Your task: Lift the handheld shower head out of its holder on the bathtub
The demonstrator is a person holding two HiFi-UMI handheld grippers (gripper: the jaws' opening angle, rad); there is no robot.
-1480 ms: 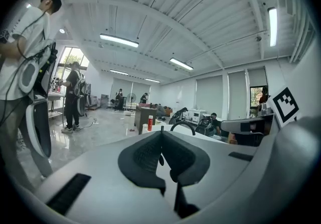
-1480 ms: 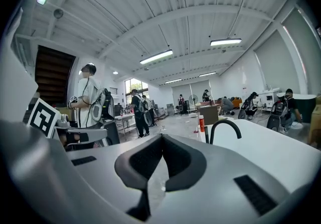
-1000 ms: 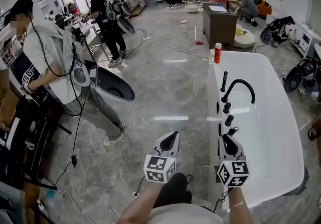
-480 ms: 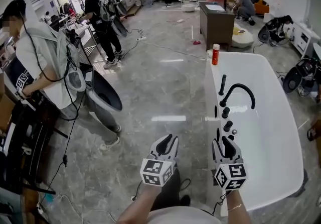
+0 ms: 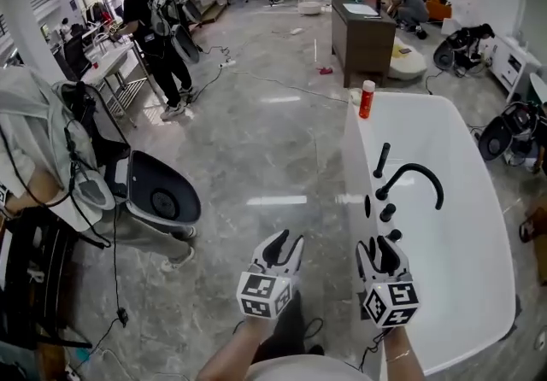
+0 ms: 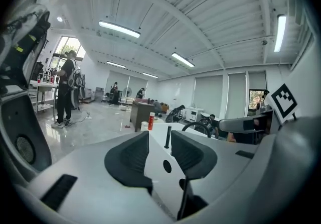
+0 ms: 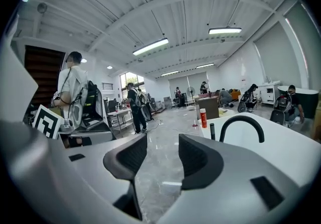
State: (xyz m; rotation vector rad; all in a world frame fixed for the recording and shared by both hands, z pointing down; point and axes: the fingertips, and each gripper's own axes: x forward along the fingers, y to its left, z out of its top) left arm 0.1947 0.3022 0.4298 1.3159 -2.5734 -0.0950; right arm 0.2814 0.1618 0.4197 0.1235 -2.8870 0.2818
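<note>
Item: left gripper point(image 5: 285, 244), low centre of the head view, over grey marble floor point(image 5: 282, 140); jaws spread, having just been opening, nothing pinched. Its own view shows only the far-off tub corner through the gap. Item: right gripper point(image 5: 379, 247), lower right of centre, at the near edge of the bathtub; jaws spread wider than the left pair, also just opening, with only bare floor seen between them. Item: bathtub point(image 5: 350, 149), white, filling the right half of the head view. Item: handheld shower head point(image 5: 381, 160), a slim black rod, upright in its holder on the tub's left rim, above the right gripper in the frame and well apart from both grippers. Item: faucet spout point(image 5: 414, 166), black, arched, just right of the shower head. Item: black knobs point(image 5: 387, 212), in a row on the rim between the shower head and the right gripper. Item: red bottle point(image 5: 367, 99), upright on the tub's far corner. Item: dark cabinet point(image 5: 363, 33), upper centre, beyond the tub. Item: person in pale top point(image 5: 43, 140), left edge.
</note>
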